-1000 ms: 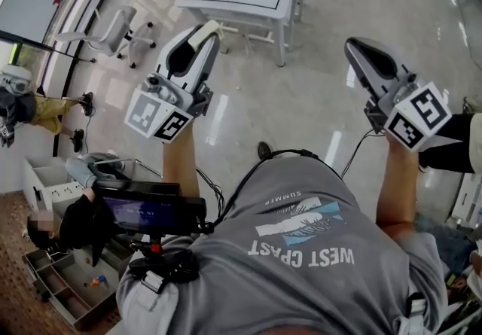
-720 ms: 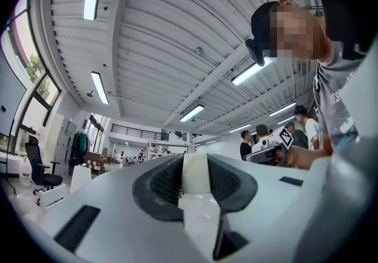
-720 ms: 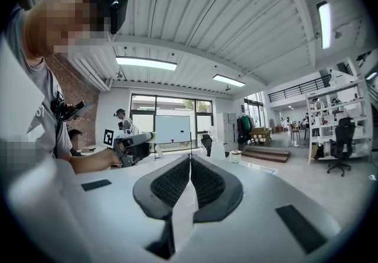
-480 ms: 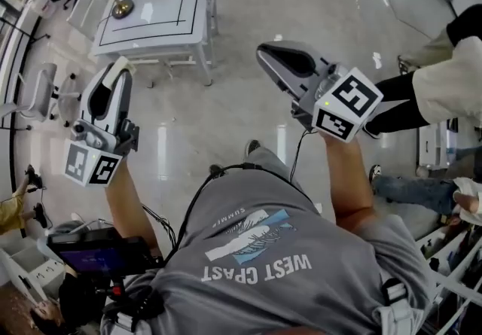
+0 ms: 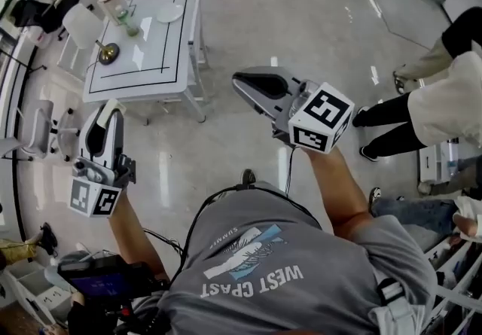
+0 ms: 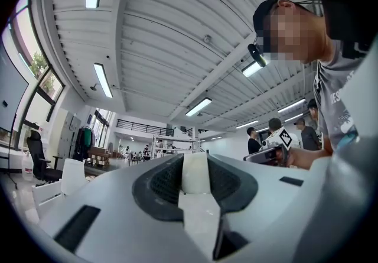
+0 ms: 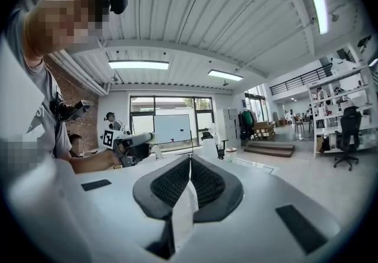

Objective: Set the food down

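In the head view, the left tongs [image 5: 108, 114] are seen at the left above a glossy floor [image 5: 248, 17], clenched on a pale piece of food [image 5: 113, 105] that shows at their tip. The food is carried in the air, near the front edge of a white desk [image 5: 151, 55] but apart from it. A lamp [image 5: 83, 25] with a white shade and a small plate [image 5: 169, 13] are seen on that desk. The right tongs [image 5: 242, 85] are held out over the floor to the right of the desk, with their marker cube [image 5: 320, 117] turned towards the camera. The grey T-shirt [image 5: 286, 266] of the person who carries both fills the lower part of the view, and a second person [image 5: 444, 100] in a white top and dark trousers stands at the right edge. In the left gripper view, the two dark pads are pressed against the sides of the pale, block-shaped food, which stands upright between them and fills the gap. A ribbed white ceiling [image 6: 165, 31] with strip lights is seen above, and the right tongs appear small at the right with several people behind them. In the right gripper view, the right tongs [image 7: 189, 164] are clenched, pad against pad, with nothing gripped between them. The left tongs are seen at the left in front of a window, and an office chair [image 7: 347, 138] stands far off at the right.
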`<action>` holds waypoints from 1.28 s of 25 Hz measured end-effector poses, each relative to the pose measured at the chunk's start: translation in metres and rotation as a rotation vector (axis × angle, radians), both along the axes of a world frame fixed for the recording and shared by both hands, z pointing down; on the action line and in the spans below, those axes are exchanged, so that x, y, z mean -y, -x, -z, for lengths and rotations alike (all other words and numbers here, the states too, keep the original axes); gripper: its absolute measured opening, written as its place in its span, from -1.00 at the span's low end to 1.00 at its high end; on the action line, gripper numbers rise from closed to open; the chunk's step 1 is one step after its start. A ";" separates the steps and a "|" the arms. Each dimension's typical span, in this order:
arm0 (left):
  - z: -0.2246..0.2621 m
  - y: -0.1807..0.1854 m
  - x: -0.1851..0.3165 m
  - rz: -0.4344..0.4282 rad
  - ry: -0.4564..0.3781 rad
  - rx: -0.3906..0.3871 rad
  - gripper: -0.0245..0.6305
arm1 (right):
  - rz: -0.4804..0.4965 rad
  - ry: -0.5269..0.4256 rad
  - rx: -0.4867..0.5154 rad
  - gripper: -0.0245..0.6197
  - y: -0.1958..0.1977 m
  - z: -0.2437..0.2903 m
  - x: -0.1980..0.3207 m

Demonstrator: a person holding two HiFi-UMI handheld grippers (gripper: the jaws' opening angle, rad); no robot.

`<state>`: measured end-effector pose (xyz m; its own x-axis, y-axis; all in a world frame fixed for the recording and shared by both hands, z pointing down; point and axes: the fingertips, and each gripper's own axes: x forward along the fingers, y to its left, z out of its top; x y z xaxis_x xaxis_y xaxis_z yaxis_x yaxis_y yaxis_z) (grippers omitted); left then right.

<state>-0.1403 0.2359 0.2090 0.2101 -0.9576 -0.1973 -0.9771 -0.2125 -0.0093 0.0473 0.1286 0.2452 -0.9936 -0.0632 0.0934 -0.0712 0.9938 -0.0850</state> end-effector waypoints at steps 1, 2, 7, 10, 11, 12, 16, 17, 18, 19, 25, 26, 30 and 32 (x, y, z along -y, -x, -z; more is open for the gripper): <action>0.002 -0.005 0.010 0.008 -0.001 0.004 -0.61 | 0.011 -0.004 0.002 -0.90 -0.003 0.003 0.011; 0.004 -0.009 0.018 0.012 0.000 0.010 -0.61 | 0.018 -0.006 0.007 -0.90 -0.006 0.007 0.019; 0.013 -0.010 0.039 0.024 -0.006 0.012 -0.61 | 0.045 -0.010 -0.007 -0.90 -0.005 0.018 0.035; 0.010 -0.009 0.039 0.032 0.005 0.005 -0.61 | 0.049 0.003 -0.010 -0.90 -0.004 0.015 0.036; 0.008 -0.006 0.041 0.033 0.012 0.006 -0.61 | 0.050 0.010 -0.009 -0.90 -0.001 0.013 0.036; 0.005 -0.001 0.046 0.033 0.019 0.005 -0.61 | 0.051 0.017 -0.010 -0.90 0.003 0.009 0.041; -0.015 0.037 0.098 0.026 0.044 -0.008 -0.61 | 0.033 0.041 -0.015 -0.90 0.037 -0.011 0.089; -0.018 0.045 0.107 0.017 0.048 -0.008 -0.61 | 0.026 0.044 -0.015 -0.90 0.043 -0.013 0.097; -0.019 0.051 0.115 0.008 0.049 -0.008 -0.61 | 0.019 0.044 -0.016 -0.90 0.048 -0.013 0.101; -0.019 0.057 0.121 -0.002 0.050 -0.007 -0.61 | 0.010 0.039 -0.017 -0.90 0.053 -0.011 0.105; -0.011 0.111 0.164 -0.062 0.050 -0.008 -0.61 | -0.061 0.036 -0.022 -0.90 0.099 -0.002 0.136; -0.011 0.115 0.167 -0.072 0.047 -0.008 -0.61 | -0.066 0.034 -0.022 -0.90 0.102 -0.002 0.135; -0.013 0.114 0.170 -0.108 0.035 -0.009 -0.61 | -0.097 0.019 -0.019 -0.90 0.098 -0.001 0.124; -0.016 0.119 0.181 -0.119 0.038 -0.016 -0.61 | -0.108 0.024 -0.027 -0.90 0.102 -0.002 0.128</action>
